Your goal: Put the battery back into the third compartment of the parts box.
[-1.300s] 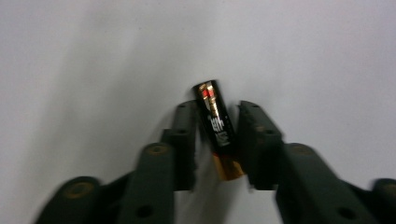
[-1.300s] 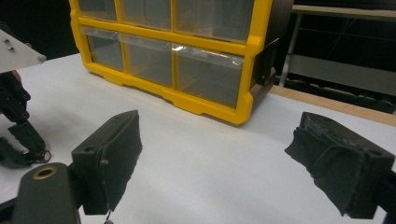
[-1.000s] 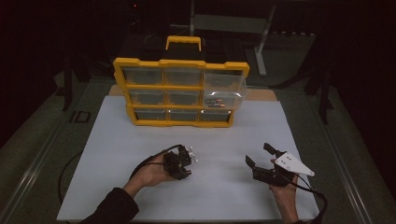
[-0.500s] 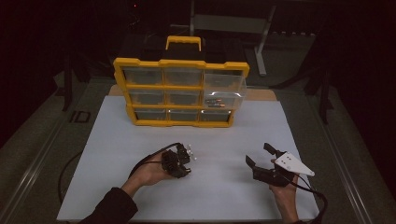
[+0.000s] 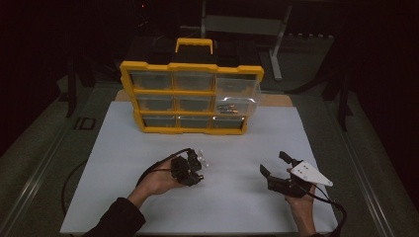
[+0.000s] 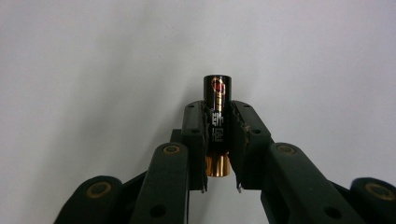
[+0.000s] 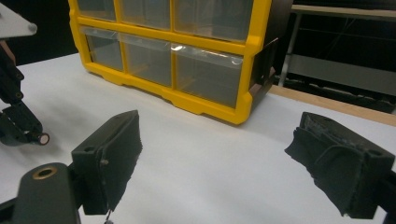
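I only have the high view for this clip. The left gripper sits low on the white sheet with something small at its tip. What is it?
Observer: The left gripper holds a small black battery with a gold end, clamped between its jaws.
Operator: Lengthwise or crosswise?
Observer: Lengthwise; its black end pokes out past the jaw tips and the gold end sits back between them.
Operator: And the right gripper?
Observer: The right gripper has its jaws wide apart with nothing between them, facing the lower corner of the yellow organizer.
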